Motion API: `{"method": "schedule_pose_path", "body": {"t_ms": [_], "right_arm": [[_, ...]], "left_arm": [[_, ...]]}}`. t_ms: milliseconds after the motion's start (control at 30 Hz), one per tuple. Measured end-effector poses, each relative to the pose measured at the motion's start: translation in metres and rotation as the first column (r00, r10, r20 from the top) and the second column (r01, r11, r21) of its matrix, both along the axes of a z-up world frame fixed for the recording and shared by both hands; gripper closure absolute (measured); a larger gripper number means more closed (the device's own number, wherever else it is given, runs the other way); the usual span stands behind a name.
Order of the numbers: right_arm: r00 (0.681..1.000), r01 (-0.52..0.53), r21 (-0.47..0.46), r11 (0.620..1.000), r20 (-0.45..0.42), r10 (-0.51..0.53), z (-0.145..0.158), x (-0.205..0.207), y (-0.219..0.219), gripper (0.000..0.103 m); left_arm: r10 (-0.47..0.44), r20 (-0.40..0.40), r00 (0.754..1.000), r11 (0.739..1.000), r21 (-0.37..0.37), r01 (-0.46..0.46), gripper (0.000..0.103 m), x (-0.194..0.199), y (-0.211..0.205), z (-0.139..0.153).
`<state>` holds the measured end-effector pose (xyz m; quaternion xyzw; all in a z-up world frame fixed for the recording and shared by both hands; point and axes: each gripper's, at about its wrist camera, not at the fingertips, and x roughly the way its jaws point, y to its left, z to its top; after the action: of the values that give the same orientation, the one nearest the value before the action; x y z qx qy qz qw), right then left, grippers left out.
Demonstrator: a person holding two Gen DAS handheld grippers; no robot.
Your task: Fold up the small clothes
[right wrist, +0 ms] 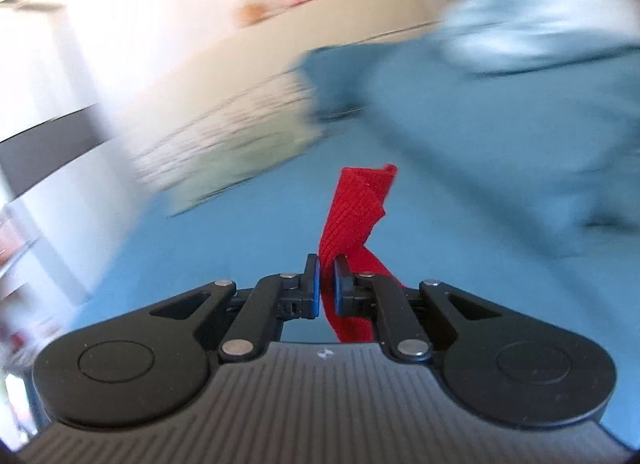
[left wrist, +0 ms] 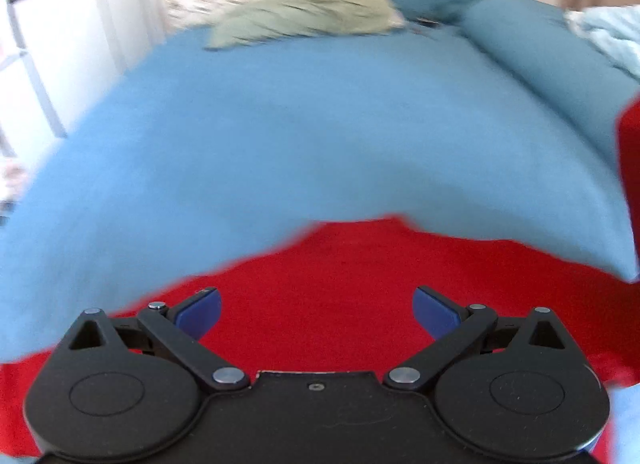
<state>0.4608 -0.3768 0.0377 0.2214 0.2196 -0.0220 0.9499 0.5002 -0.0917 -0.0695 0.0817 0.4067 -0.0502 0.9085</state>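
Note:
A red garment (left wrist: pixel 344 276) lies spread on the blue bed sheet (left wrist: pixel 280 136) in the left wrist view, right under my left gripper (left wrist: pixel 316 306). The left gripper is open, its blue pads wide apart just above the red cloth. In the right wrist view my right gripper (right wrist: pixel 327 284) is shut on a ribbed edge of the red garment (right wrist: pixel 356 204), which sticks up between the pads above the blue sheet (right wrist: pixel 224 248). The right wrist view is blurred by motion.
A pale green cloth (left wrist: pixel 288 20) lies at the far side of the bed. Blue pillows (left wrist: pixel 516 36) and a light blue bundle (right wrist: pixel 532 12) lie to the right. A white cupboard (left wrist: pixel 60 44) stands to the left.

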Motion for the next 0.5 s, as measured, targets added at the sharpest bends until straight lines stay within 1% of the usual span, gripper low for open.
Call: {"method": "schedule_pose_path", "body": {"t_ms": [33,100,133,167,233,333,400,433,467,500], "right_arm": [[0.998,-0.069,0.002,0.998,0.002,0.069,-0.008,0.009,0.024,0.081],[0.979,-0.199,0.033,0.979,-0.025,0.2,-0.037,0.025,0.073,0.081],[0.967,-0.248,0.032,0.968,-0.057,0.25,-0.056,0.03,0.097,0.081],[0.955,-0.279,0.009,0.96,-0.104,0.279,-0.076,0.033,0.119,0.081],[0.936,-0.305,-0.072,0.95,-0.208,0.285,-0.113,0.033,0.157,0.081],[0.915,-0.338,-0.113,0.934,-0.273,0.298,-0.149,0.026,0.187,0.081],[0.903,-0.369,-0.147,0.918,-0.289,0.317,-0.16,0.014,0.201,0.081],[0.897,-0.385,-0.158,0.909,-0.294,0.329,-0.163,0.01,0.208,0.079],[0.891,-0.403,-0.17,0.899,-0.297,0.343,-0.165,0.008,0.211,0.075],[0.886,-0.417,-0.184,0.89,-0.301,0.353,-0.165,0.006,0.214,0.075]], "left_arm": [[0.03,0.012,0.999,0.999,0.024,-0.03,0.0,-0.002,0.02,-0.001],[0.069,0.014,0.998,0.997,0.04,-0.069,0.0,-0.006,0.054,-0.008],[0.085,0.005,0.996,0.996,0.036,-0.085,0.0,-0.008,0.071,-0.014],[0.097,-0.006,0.995,0.995,0.032,-0.097,0.0,-0.011,0.086,-0.021],[0.13,-0.02,0.991,0.991,0.041,-0.129,0.0,-0.015,0.103,-0.034],[0.16,-0.048,0.986,0.987,0.041,-0.158,0.0,-0.022,0.12,-0.053],[0.161,-0.085,0.983,0.987,0.002,-0.161,0.0,-0.024,0.128,-0.062],[0.156,-0.104,0.982,0.987,-0.023,-0.159,0.0,-0.024,0.129,-0.064],[0.148,-0.12,0.982,0.986,-0.054,-0.156,0.0,-0.024,0.129,-0.066],[0.142,-0.131,0.981,0.985,-0.079,-0.153,0.0,-0.023,0.128,-0.067]]}}
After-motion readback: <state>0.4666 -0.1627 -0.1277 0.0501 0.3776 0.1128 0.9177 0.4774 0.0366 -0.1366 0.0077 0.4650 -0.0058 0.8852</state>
